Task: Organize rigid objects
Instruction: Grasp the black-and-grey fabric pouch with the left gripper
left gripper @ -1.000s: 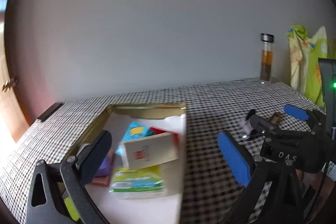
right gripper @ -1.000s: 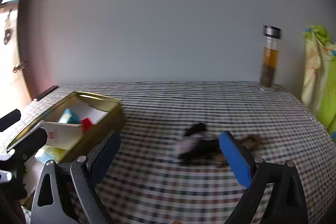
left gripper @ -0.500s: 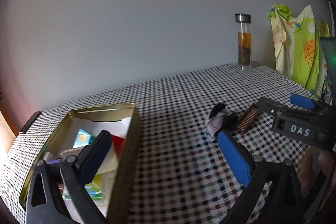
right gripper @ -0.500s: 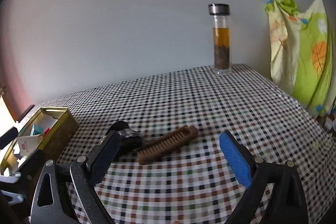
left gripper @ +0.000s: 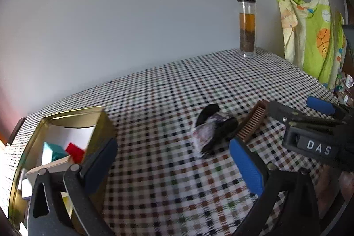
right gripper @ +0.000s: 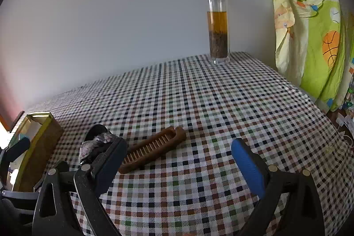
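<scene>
A brown wooden comb (right gripper: 152, 148) lies on the checked tablecloth (right gripper: 221, 103) just ahead of the right gripper (right gripper: 179, 158), whose jaws are spread wide, empty; the left gripper (left gripper: 174, 160) gapes likewise.

Both black tongs (left gripper: 172, 160) (right gripper: 179, 160) carry blue finger pads (right gripper: 247, 166), silver pivot screws and white "DAS" lettering.

The left hand-held gripper (left gripper: 172, 166) hangs wide open over the checked worktop (left gripper: 168, 103), gold tin (left gripper: 100, 125) at its left, dark bundle (left gripper: 212, 129) just ahead.
</scene>
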`<state>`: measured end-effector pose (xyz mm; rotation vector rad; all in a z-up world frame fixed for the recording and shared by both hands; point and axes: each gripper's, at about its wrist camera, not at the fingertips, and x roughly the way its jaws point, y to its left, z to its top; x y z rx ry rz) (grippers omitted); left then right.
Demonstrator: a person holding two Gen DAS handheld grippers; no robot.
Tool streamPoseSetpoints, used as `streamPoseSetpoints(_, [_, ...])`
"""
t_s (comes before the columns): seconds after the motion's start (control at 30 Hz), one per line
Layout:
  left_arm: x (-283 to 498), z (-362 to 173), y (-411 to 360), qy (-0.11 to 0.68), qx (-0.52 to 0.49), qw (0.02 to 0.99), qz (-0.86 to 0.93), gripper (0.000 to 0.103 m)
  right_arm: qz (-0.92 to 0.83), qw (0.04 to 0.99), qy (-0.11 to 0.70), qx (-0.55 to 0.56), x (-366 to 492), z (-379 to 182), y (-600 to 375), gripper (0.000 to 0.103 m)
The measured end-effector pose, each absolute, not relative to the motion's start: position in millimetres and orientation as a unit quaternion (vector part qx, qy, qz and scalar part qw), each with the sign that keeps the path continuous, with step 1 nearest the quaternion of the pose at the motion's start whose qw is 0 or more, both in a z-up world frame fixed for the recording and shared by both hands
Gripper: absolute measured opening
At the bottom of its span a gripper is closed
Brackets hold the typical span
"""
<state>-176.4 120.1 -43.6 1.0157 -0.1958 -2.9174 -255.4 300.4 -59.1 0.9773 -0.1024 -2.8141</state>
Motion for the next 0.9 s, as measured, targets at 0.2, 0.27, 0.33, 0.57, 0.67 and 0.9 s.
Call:
streamPoseSetpoints(0.2, [-197.6,-50.1,120.7,-0.039,0.346,0.003,-0.938,0.102,-0.941,0.059,-0.051,0.33,-263.1,-60.2,313.0,0.097])
streamPoseSetpoints(0.27, [-204.8,-52.3,120.9,-0.029,0.352,-0.003,-0.935,0.102,-0.939,0.054,-0.057,0.336,-266.4,-61.5,315.4,0.097])
streamPoseSetpoints(0.33, [-210.3,-55.5,123.3,-0.026,0.359,-0.016,-0.933,0.102,-0.936,0.052,-0.058,0.343,-270.5,-63.6,316.5,0.097])
streamPoseSetpoints(0.57, [-230.3,-61.9,121.9,-0.008,0.384,-0.034,-0.923,0.102,-0.935,0.048,-0.058,0.345,-275.2,-64.7,315.9,0.097])
streamPoseSetpoints(0.67, [-234.7,-63.8,121.2,-0.002,0.395,-0.048,-0.917,0.093,-0.936,0.043,-0.054,0.344,-273.9,-64.8,313.9,0.097])
streamPoseSetpoints(0.9, [-236.0,-64.8,119.0,0.017,0.402,-0.09,-0.911,0.05,-0.939,0.036,-0.037,0.34,-273.3,-63.2,307.8,0.097])
